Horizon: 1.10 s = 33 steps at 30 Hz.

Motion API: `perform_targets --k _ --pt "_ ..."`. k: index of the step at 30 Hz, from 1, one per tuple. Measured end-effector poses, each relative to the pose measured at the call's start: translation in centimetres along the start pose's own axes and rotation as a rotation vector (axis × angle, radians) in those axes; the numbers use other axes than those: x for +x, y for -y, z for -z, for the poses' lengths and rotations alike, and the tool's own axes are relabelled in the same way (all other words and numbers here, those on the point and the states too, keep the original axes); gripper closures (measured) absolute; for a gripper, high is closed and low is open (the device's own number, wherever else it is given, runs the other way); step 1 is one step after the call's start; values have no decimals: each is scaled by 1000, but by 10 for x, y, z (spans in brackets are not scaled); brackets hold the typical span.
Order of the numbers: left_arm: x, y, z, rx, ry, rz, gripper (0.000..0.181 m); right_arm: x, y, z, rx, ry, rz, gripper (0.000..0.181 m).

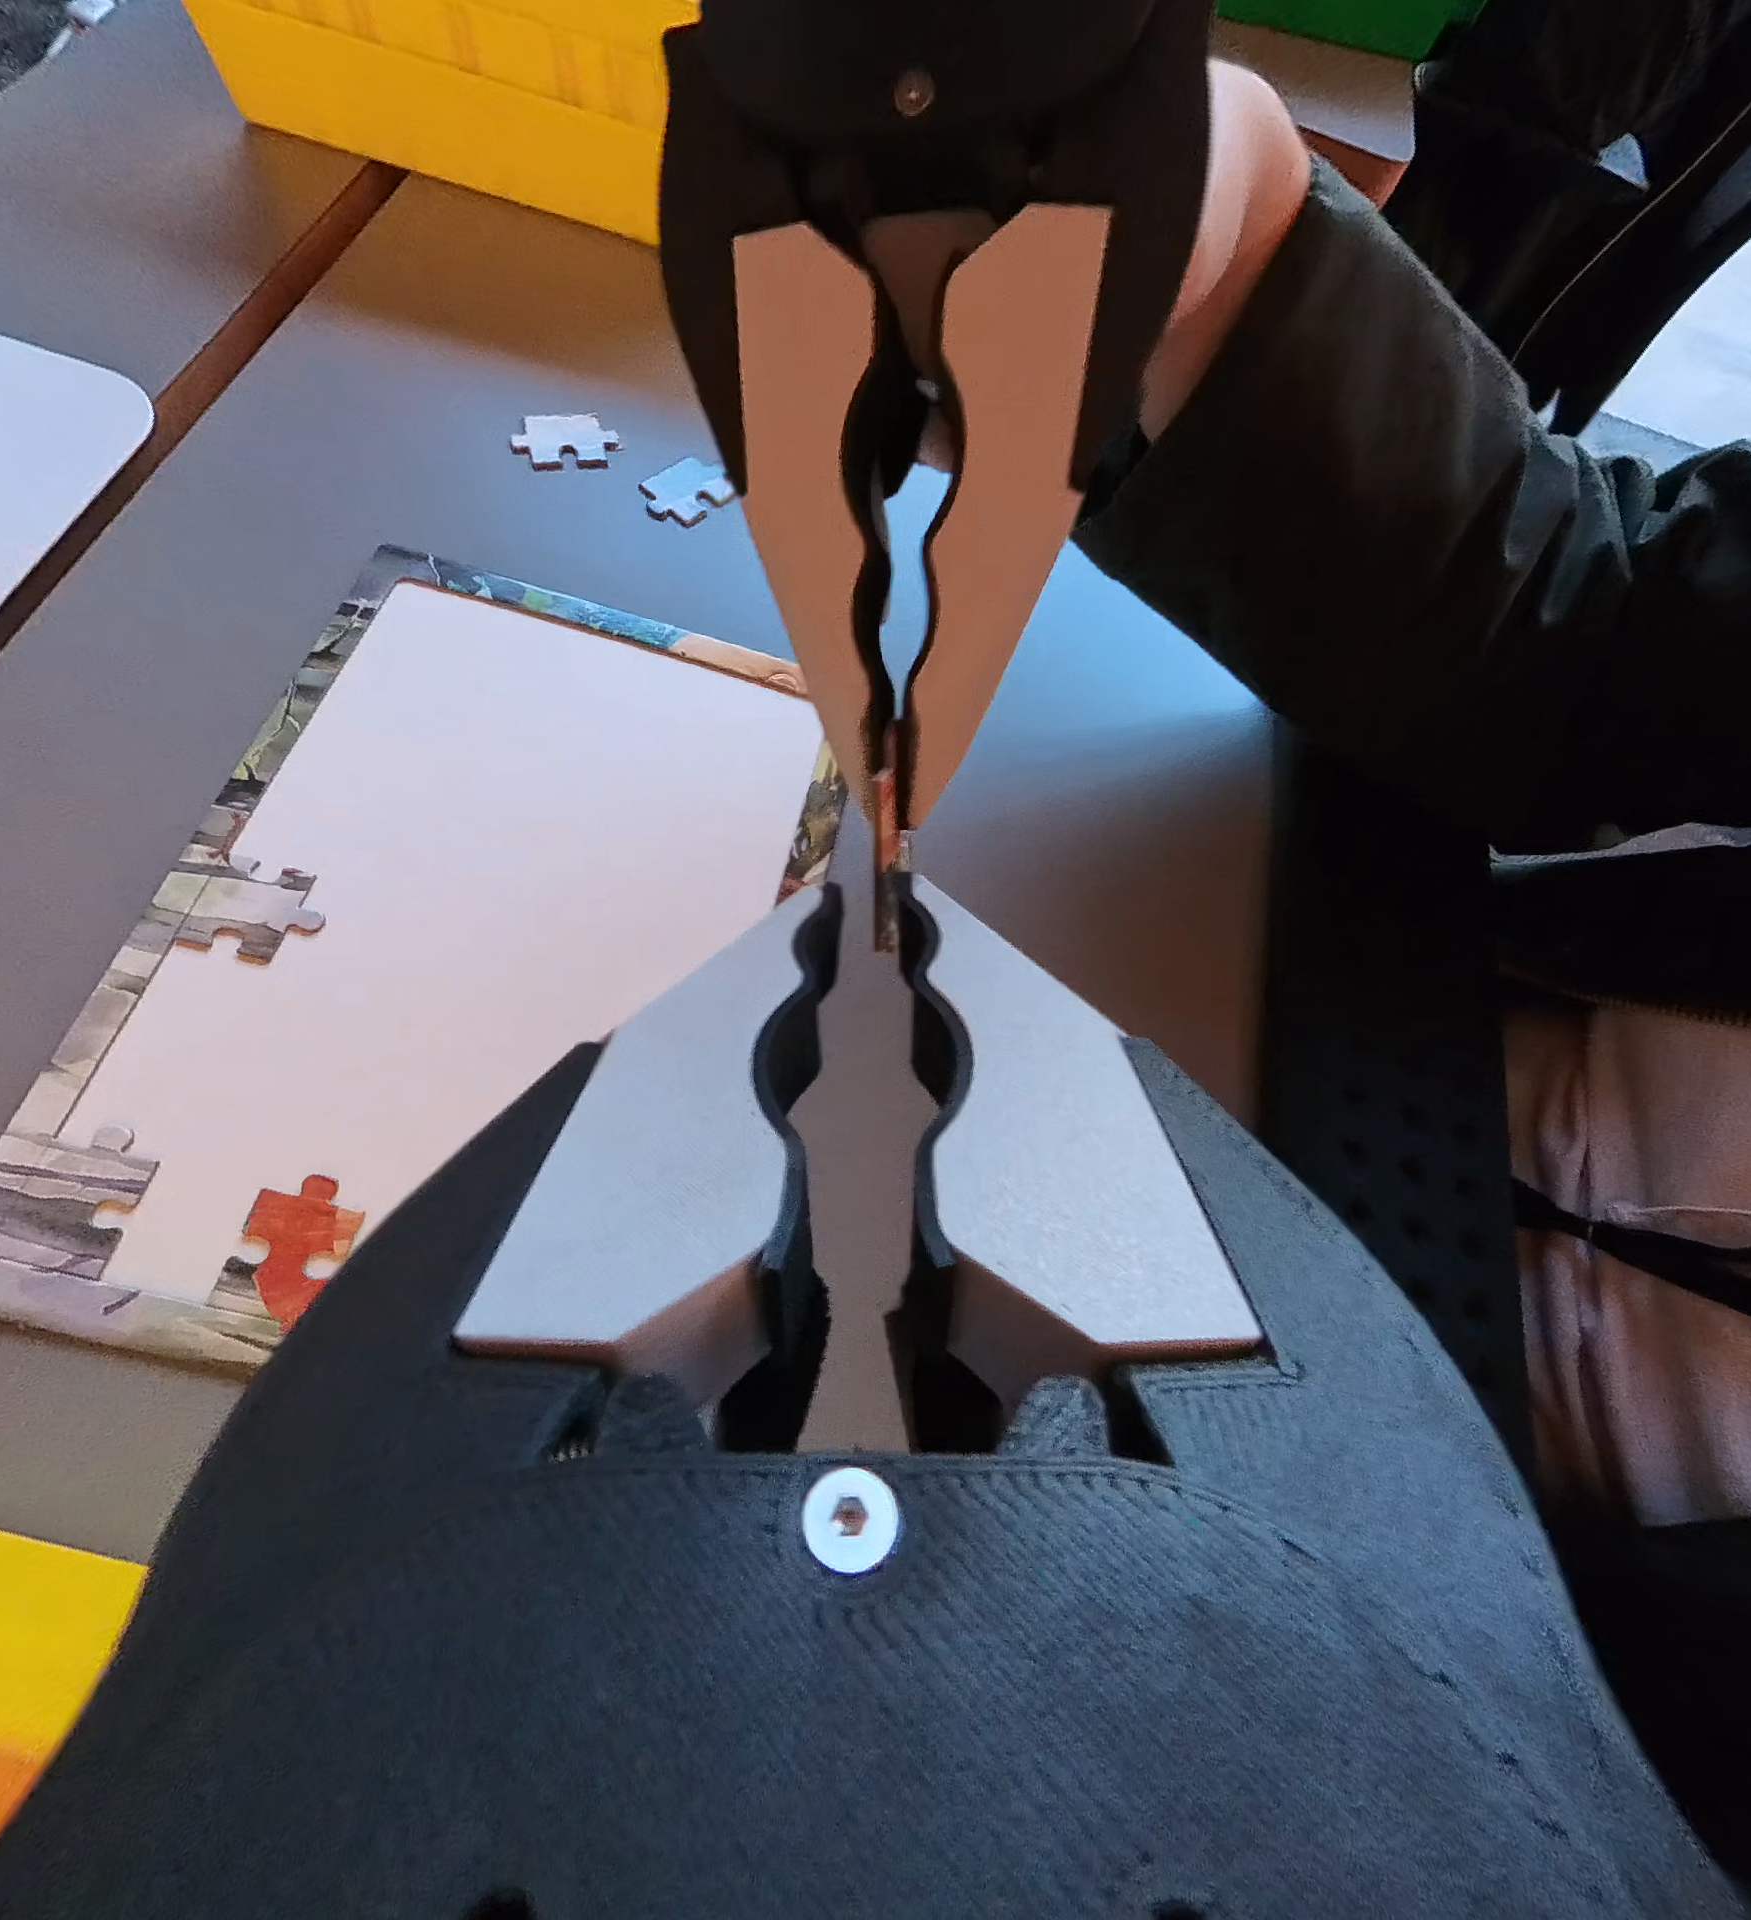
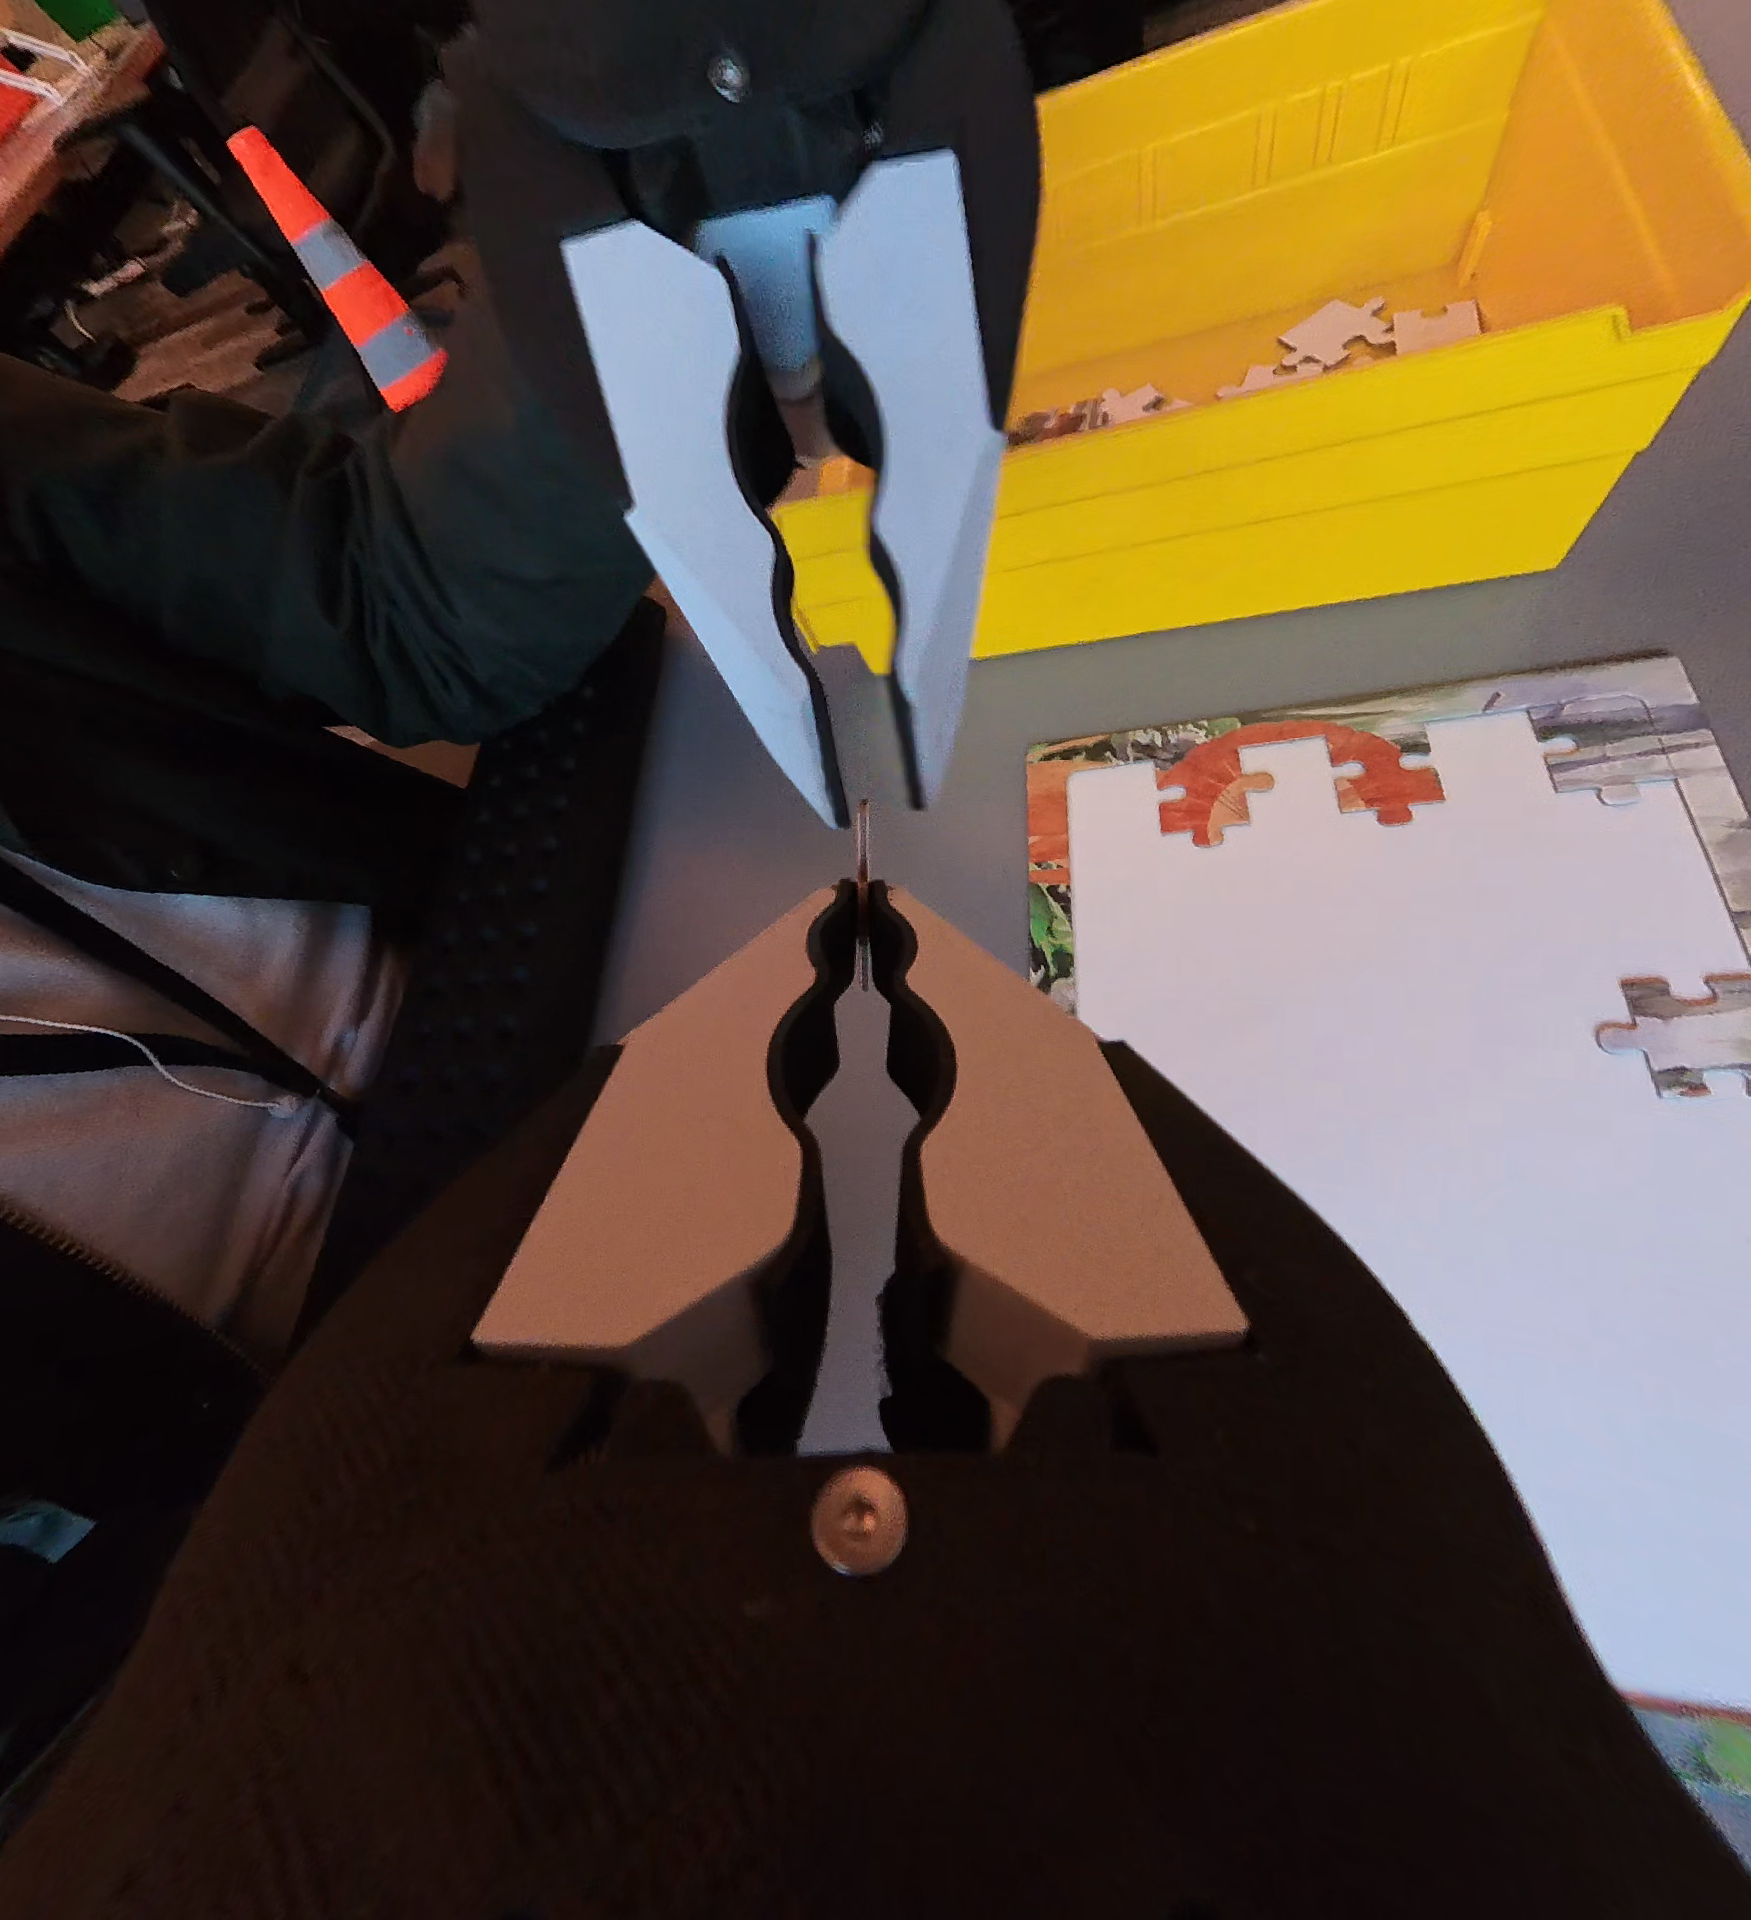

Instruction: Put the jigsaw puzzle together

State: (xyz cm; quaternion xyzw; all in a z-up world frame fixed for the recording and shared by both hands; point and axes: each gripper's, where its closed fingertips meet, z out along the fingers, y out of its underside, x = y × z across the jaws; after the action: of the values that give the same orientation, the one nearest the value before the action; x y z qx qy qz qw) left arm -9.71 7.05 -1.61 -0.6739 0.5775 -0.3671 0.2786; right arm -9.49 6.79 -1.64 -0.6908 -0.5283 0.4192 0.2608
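Item under handling: one puzzle piece [image 2: 863, 852], held in the air edge-on, so only its thin edge is visible and its picture side cannot be assessed. It sits above the worktop [image 1: 435, 416], just beside the puzzle board [image 2: 1370, 1195] and clear of it.

Right gripper [image 2: 863, 902]: fingers clamped on the lower part of the piece. This grip alone carries the piece.

Left gripper [image 2: 876, 810]: fingers slightly apart, one tip on either side of the free end of the piece. Whether either tip touches it cannot be determined.

Assessment: the two grippers meet tip to tip, which is consistent with a handover or a regrasp. The likely purpose is to turn the piece to an orientation fit for laying flat. The transfer is not complete.

Pose: the two tools face each other nearly in line. A dark sleeve [image 1: 1370, 540] reaches in behind the right gripper.

Board: the printed border surrounds a largely bare white field. A few pieces are seated along the edges, among them red ones [image 2: 1297, 774] and grey ones [image 2: 1702, 1039]. Most of the task remains.

Stock: two loose pieces [image 1: 564, 442] lie on the worktop beyond the board. Further pieces lie in the yellow bin [image 2: 1370, 540] nearby.
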Motion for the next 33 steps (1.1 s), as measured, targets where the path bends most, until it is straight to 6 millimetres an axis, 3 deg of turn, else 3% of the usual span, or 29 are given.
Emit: perform_targets --k 2,6,8,11,15,19,28,33 --pt "-2 0 0 1 -5 19 164 -3 6 2 38 18 -1 180" --pt "4 6 1 45 -79 46 181 0 15 7 101 -1 23 179" --pt "-1 15 7 104 -75 101 181 11 31 18 212 -91 78 148" --pt "-15 32 23 244 -72 215 181 19 59 40 370 -302 289 119" --pt "-31 46 46 410 -87 321 181 15 76 48 346 -622 679 124" --pt "-33 52 56 476 -99 347 181 19 81 40 247 -806 833 126" --pt "-26 55 52 466 -121 338 181 28 80 30 149 -919 921 147" --pt "-24 55 52 459 -135 332 181 26 79 30 160 -893 910 147"
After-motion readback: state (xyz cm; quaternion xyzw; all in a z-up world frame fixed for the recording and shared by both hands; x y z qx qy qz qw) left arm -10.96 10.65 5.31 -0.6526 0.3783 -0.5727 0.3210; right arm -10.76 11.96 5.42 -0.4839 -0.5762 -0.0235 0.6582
